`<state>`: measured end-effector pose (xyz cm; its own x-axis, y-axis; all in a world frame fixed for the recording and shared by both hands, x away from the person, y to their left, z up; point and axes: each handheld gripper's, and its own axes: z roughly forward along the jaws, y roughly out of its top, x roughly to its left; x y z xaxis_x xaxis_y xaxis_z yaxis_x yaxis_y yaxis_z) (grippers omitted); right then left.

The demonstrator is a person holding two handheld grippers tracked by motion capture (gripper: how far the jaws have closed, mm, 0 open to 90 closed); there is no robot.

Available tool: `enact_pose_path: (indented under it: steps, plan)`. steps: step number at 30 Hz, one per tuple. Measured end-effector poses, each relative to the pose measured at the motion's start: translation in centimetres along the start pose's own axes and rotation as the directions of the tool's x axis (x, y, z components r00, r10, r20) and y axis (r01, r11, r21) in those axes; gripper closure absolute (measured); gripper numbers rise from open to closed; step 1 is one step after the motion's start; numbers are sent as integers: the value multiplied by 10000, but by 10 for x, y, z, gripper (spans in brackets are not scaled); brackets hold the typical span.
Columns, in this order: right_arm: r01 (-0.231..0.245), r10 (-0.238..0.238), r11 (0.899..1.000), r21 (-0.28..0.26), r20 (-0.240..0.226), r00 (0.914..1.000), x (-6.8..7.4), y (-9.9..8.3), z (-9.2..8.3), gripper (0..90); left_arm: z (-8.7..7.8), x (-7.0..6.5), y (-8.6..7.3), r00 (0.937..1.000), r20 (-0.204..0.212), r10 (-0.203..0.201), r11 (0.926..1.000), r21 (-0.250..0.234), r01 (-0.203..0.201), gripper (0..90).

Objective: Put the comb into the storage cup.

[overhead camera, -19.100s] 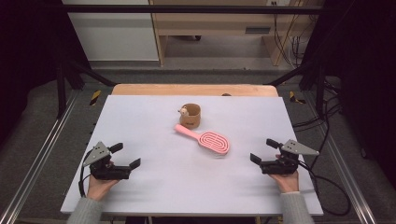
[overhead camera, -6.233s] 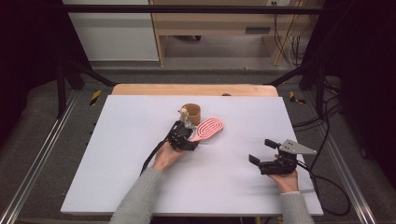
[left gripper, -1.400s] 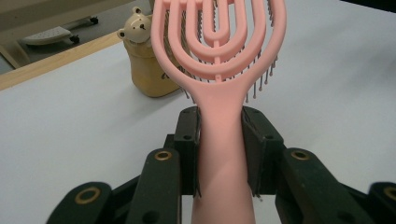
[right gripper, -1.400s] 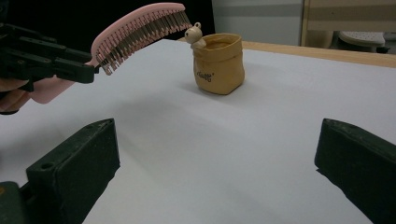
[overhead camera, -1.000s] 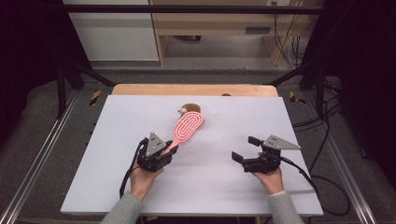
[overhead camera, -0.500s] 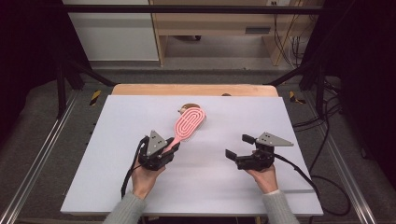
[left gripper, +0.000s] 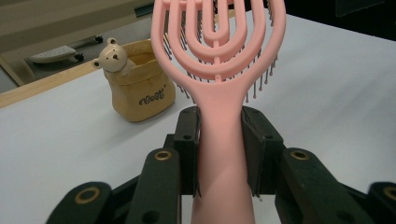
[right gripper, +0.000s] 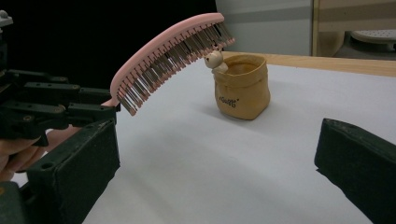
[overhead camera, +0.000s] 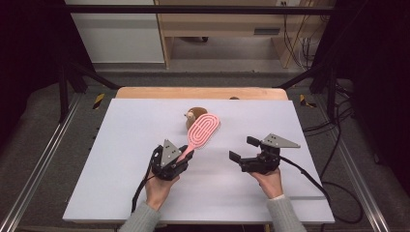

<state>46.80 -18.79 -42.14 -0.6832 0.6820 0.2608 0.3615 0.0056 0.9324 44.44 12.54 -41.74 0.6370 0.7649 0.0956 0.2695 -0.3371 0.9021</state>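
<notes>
A pink vented hairbrush is lifted off the white table, head tilted up and away. My left gripper is shut on its handle. In the left gripper view both pads clamp the brush at the handle. A small tan fabric pouch with a bear figure on its rim stands just behind the brush head. My right gripper hovers to the right of the brush, open and holding nothing. In the right gripper view it faces the brush bristles and the pouch.
A wooden strip runs along the table's far edge. Metal frame rails flank the table on both sides, and cables lie on the floor at the right. Bare table surface lies around both hands.
My right gripper has drifted left toward the table's middle, nearer the brush. The left gripper keeps nearly still with the brush in it.
</notes>
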Motion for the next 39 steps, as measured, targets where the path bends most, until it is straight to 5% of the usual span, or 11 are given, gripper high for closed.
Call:
enact_pose_path:
  steps: [22, 39]
  plan:
    - [-755, 755, 9971, 103, -18, 9971, 15, 4, 28, 18, 8, -3, -21, 9975, -54, -703, 9973, -198, 702, 692]
    - [-863, 863, 9962, 127, 47, 9963, 21, 9, 37, 18, 17, -17, -19, 9984, 59, -565, 9981, -240, 566, 692]
